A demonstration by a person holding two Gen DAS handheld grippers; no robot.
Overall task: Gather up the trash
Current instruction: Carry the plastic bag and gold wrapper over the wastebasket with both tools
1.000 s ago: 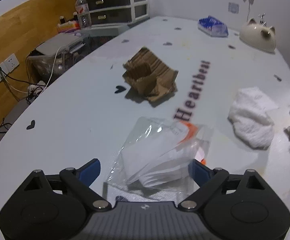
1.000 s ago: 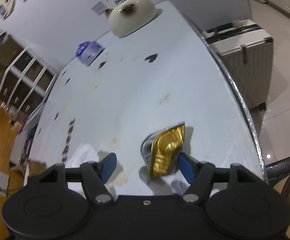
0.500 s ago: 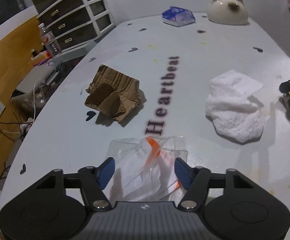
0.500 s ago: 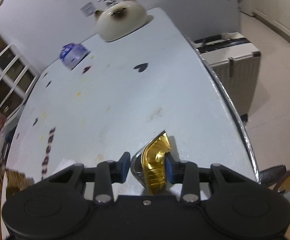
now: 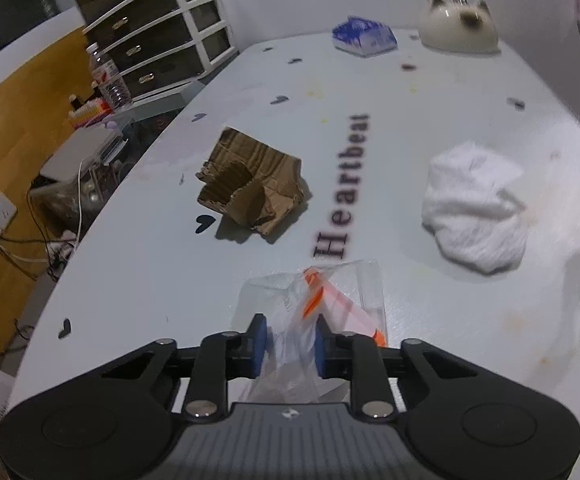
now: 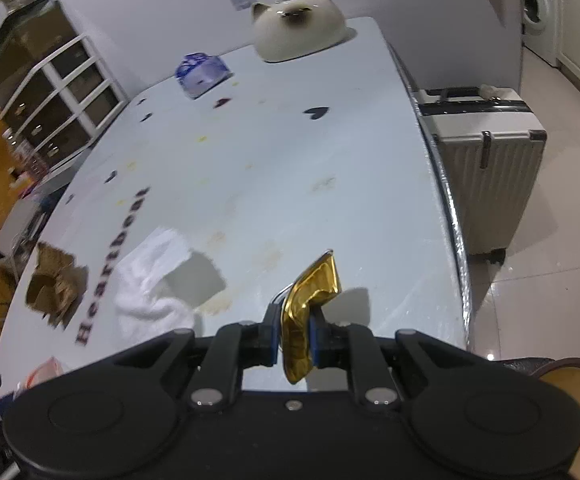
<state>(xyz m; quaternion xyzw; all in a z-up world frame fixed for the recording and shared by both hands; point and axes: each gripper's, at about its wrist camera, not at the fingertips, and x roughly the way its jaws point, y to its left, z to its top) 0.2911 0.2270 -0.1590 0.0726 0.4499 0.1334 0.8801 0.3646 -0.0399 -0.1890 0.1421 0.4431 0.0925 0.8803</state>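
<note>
We see the clear plastic bag at the worktop's near edge, pinched in our left tongs, just closed. Gold foil wrapper sits clamped in our right tongs; crumpled cardboard and white tissue lie beyond.

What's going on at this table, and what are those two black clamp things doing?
A person is clearing trash off a white table with a handheld gripper in each hand. The left gripper has just been closing on a clear plastic bag with orange print. The right gripper is clamped on a crumpled gold foil wrapper. A torn cardboard piece and a crumpled white tissue lie on the table.
</note>
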